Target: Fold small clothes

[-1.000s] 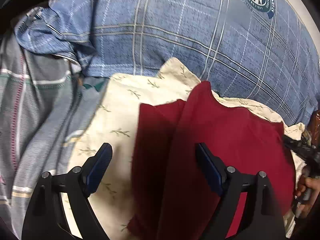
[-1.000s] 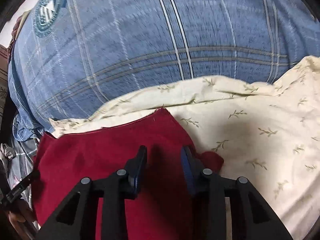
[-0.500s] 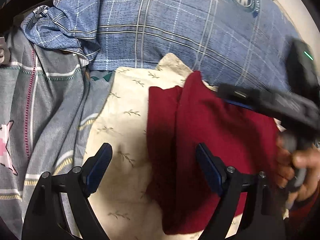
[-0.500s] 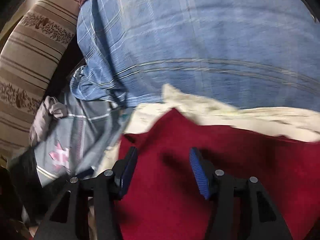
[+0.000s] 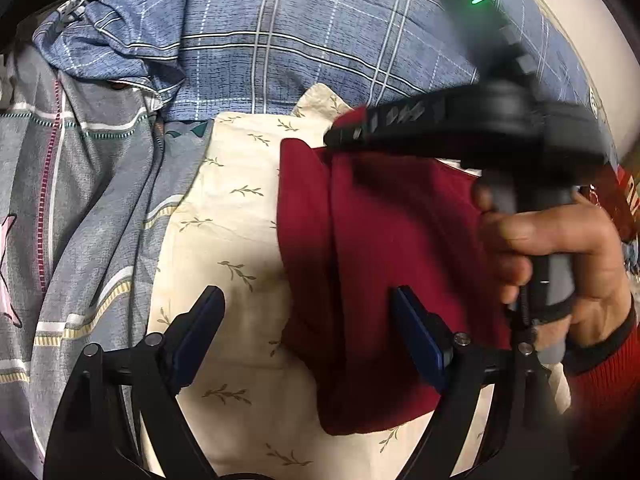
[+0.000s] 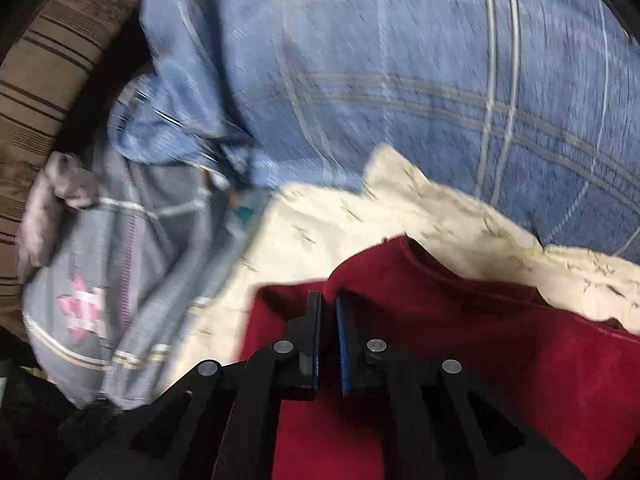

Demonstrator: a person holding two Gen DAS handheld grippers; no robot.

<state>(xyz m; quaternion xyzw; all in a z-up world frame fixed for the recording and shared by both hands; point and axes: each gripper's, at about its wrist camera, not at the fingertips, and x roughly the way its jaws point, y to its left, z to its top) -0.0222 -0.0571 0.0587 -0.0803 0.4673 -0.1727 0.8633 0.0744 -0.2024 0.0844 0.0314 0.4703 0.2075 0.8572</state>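
**Right claw pinched on red garment edge, left claw wide above it**

Near end, left wrist view: my left gripper (image 5: 308, 334) has its jaws spread wide, nothing pressed between the pads. The red garment (image 5: 384, 280) lies below and partly between them; its left edge runs down the gap, right finger over red cloth, left finger over the cream leaf-print cloth (image 5: 240, 240). Can't tell if the tips touch fabric.

Right wrist view: my right gripper (image 6: 328, 312) has just been closing; jaws are now nearly together, with a fold of the red garment (image 6: 460, 360) at the pad tips, near its top-left corner. Reads as clamped on the cloth, though the frame is blurred.

In the left view the right gripper (image 5: 340, 132) reaches across the garment's upper edge, with the person's hand (image 5: 560, 264) on its handle, red sleeve behind.

Further out: cream cloth under the garment, grey patterned bedding (image 5: 80, 220) to the left, blue plaid cover (image 5: 300, 40) beyond.
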